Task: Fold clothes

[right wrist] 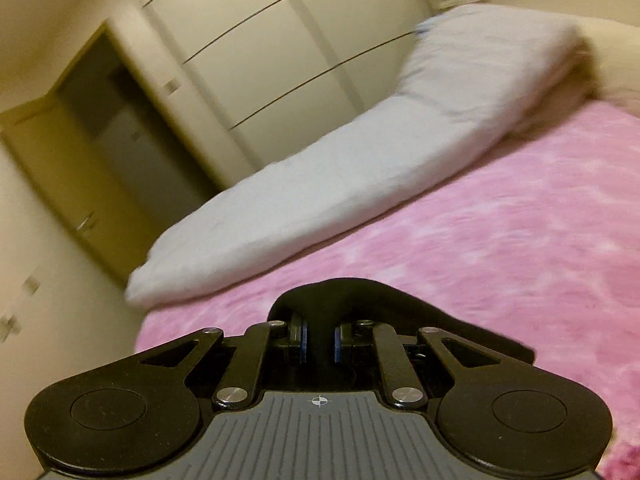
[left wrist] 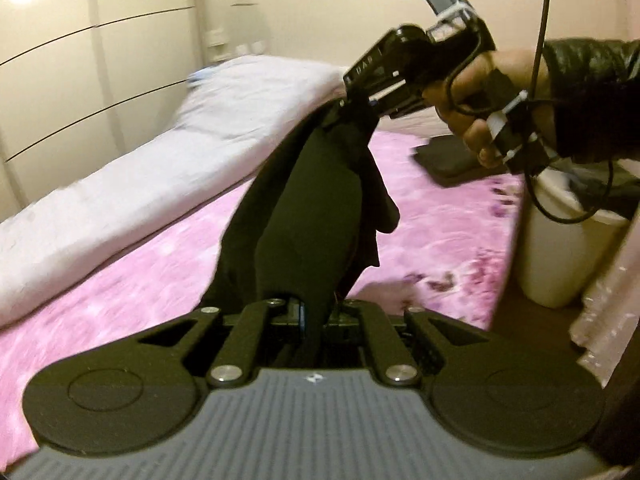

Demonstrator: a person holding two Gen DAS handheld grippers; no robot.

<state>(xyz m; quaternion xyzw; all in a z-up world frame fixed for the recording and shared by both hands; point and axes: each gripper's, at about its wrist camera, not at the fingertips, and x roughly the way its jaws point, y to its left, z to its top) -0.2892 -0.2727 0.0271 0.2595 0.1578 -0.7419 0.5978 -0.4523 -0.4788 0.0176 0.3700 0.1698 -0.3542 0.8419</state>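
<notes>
Black garment (left wrist: 308,200) stretched in the air above the pink blanket (left wrist: 132,280) on the bed, slung between the two grippers. Left gripper (left wrist: 310,314) low and near the bed's edge, aimed up along the cloth, fingers pressed together on the garment's lower end. Right gripper (left wrist: 360,98) seen from the left wrist view, higher and farther over the bed, tilted with its nose down and to the left, fingers pinching the garment's upper end, cloth hanging from it in loose folds. Hand (left wrist: 480,108) wrapped around the right gripper's handle, knuckles toward the camera, forearm in a dark shiny sleeve (left wrist: 592,88) reaching in from the right at about the gripper's height. Thin cable (left wrist: 540,40) dropping past the wrist.

In the right wrist view, right gripper (right wrist: 319,338) with fingers nearly together, a fold of black cloth (right wrist: 344,296) caught between the blue pads (right wrist: 303,338) and bulging over the fingertips.

White folded duvet (right wrist: 360,184) along the far side of the bed. Folded dark item (left wrist: 452,160) lying flat on the blanket below the right hand. White bin (left wrist: 560,248) beside the bed at right. Wardrobe (right wrist: 288,40) against the wall behind.
</notes>
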